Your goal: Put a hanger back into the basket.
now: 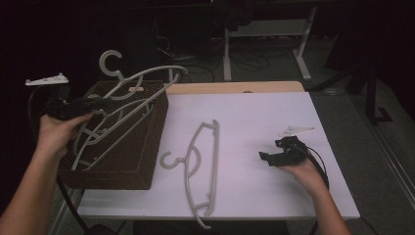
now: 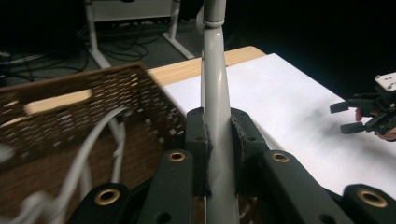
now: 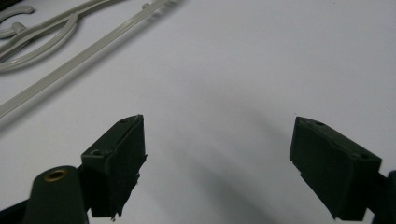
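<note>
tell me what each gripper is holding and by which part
The left gripper is shut on a grey plastic hanger over the brown wicker basket, jaws clamped on one of its slim bars. The right gripper is open over the white table, holding nothing.

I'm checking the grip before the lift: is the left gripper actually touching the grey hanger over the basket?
Touching. The left gripper view shows the left gripper with both pads pressed against the grey hanger, no gap on either side.

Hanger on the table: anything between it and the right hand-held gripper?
Nothing visible. The right hand-held gripper sits open over bare white table, and the grey hanger lies flat off its jaw side with only tabletop between. The left hand-held gripper is clamped on another hanger over the wicker basket.
</note>
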Motion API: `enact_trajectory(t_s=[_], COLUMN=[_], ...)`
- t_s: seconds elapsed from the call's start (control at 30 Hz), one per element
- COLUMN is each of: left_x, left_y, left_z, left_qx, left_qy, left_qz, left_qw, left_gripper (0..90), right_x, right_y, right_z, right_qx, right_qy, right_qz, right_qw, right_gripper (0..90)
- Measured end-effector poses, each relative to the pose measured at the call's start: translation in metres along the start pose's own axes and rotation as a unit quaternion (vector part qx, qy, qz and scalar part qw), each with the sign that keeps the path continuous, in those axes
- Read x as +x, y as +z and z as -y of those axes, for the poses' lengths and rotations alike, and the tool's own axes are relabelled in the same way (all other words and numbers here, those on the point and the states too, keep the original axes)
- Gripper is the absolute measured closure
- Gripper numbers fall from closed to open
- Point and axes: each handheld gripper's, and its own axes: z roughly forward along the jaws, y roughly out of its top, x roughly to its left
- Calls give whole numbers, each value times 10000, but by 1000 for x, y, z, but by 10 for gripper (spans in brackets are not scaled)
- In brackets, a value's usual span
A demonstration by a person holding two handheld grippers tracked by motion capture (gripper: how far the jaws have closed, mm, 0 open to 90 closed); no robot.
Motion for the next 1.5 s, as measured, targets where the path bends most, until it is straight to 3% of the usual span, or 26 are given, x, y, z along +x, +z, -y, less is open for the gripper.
enact_trajectory(t_s=[0.27,0.53,0.7,0.9,1.13,1.3,1.5], left_x=[29,39,43,51,52,54,56], left_y=[-31,-43,-37,-33,-25,-18,1], left_z=[24,39,45,50,50,49,55], left_qx=[-82,48,235,293,452,414,695], left_qy=[-243,-275,-234,-280,-337,-386,-386], left_qz=[-303,-389,-443,-603,-605,-535,-490], left_qw=[9992,9989,9985,9974,9966,9970,9956], left_gripper=[798,798,798,798,797,797,797], right_x=[-2,-3,-3,-3,-3,-3,-4], right_y=[3,5,6,6,6,6,6], right_z=[0,0,0,1,1,1,1], right_qx=[44,99,114,146,153,158,157], right_qy=[5,9,1,-1,-14,-18,-11], right_qz=[73,130,149,173,193,194,196], right_qw=[10000,9999,9998,9997,9997,9997,9997], right_gripper=[170,169,169,169,169,169,170])
